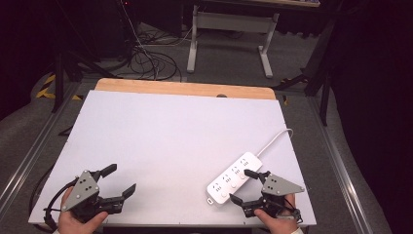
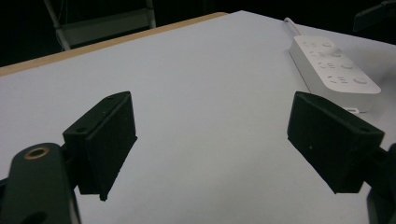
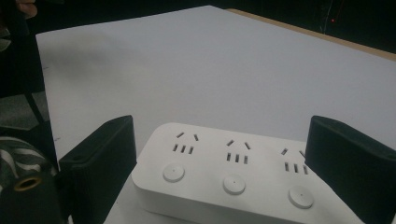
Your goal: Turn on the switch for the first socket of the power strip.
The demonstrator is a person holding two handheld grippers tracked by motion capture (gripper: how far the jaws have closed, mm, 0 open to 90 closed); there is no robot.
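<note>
High view. We see the white power strip (image 1: 234, 177) lying flat near the right front of the white surface (image 1: 165, 141), set on a slant, its white cable (image 1: 273, 139) running off toward the far right edge. Our right gripper (image 1: 243, 186) sits at the strip's near side with its jaws spread, one tip over the strip's far end and one off its near end; nothing is pinched. Our left gripper (image 1: 119, 181) rests well apart at the left front, jaws also spread and empty.

Left gripper view. Between the two open jaws there is bare surface. The power strip (image 2: 332, 70) lies off to the upper right. Risk here is small: this hand is too far off to steady the strip if it slides.

Right gripper view. The power strip (image 3: 233, 175) lies between the open jaws, sockets and three round buttons facing up. We judge the main hazards as follows. The jaws seem to straddle the strip along its length, though the angle is poor; it may be too long to clamp that way. A pad closing high could press a button. The smooth casing may skate on the surface, and the cable could drag or tug a lift askew.
</note>
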